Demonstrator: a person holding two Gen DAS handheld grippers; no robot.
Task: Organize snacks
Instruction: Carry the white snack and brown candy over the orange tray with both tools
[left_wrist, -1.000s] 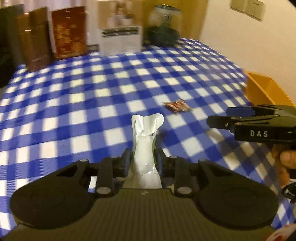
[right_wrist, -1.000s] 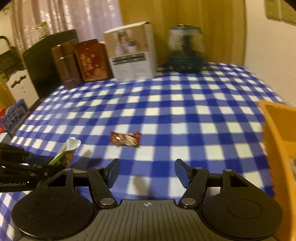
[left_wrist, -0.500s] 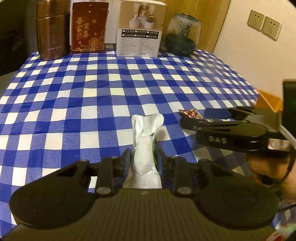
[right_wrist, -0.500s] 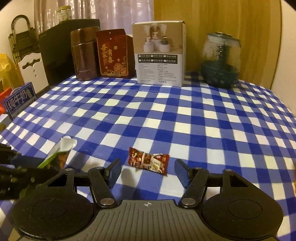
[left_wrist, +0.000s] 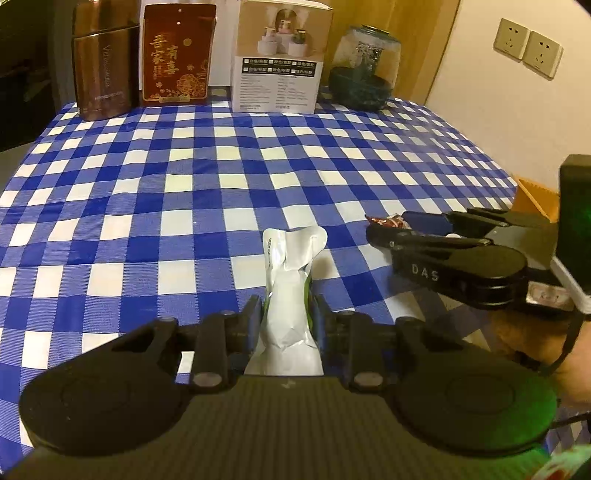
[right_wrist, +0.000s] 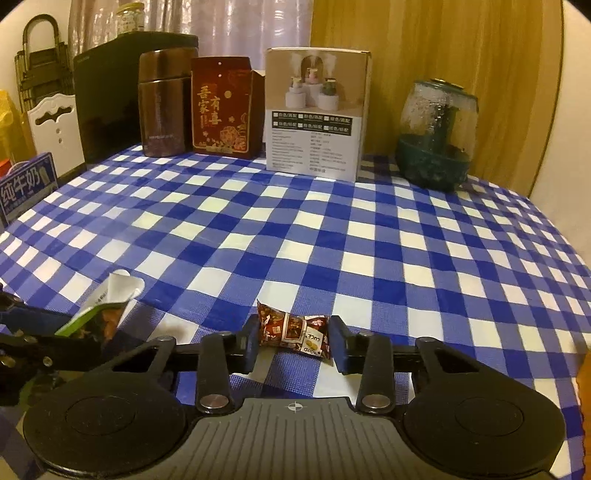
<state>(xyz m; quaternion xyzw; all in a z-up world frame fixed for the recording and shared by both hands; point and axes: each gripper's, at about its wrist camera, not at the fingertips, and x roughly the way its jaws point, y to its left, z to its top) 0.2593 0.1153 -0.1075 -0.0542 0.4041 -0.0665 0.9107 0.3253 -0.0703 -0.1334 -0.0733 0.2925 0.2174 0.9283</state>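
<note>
My left gripper (left_wrist: 286, 317) is shut on a silver and green snack packet (left_wrist: 291, 295) and holds it over the blue checked tablecloth (left_wrist: 184, 184). The packet also shows at the left of the right wrist view (right_wrist: 107, 306). My right gripper (right_wrist: 293, 338) is open, its fingers on either side of a small red-brown candy wrapper (right_wrist: 293, 328) that lies on the cloth. From the left wrist view the right gripper (left_wrist: 391, 230) reaches in from the right, with the candy (left_wrist: 384, 221) at its tips.
At the table's far edge stand a brown canister (right_wrist: 162, 103), a red box (right_wrist: 221, 107), a white box (right_wrist: 317, 114) and a glass jar (right_wrist: 436, 136). An orange container (left_wrist: 535, 195) sits at the right edge. A blue milk carton (right_wrist: 26, 184) is at left.
My right gripper has moved forward and down until its fingers straddle the candy wrapper. My left gripper still holds the packet, almost unmoved.
</note>
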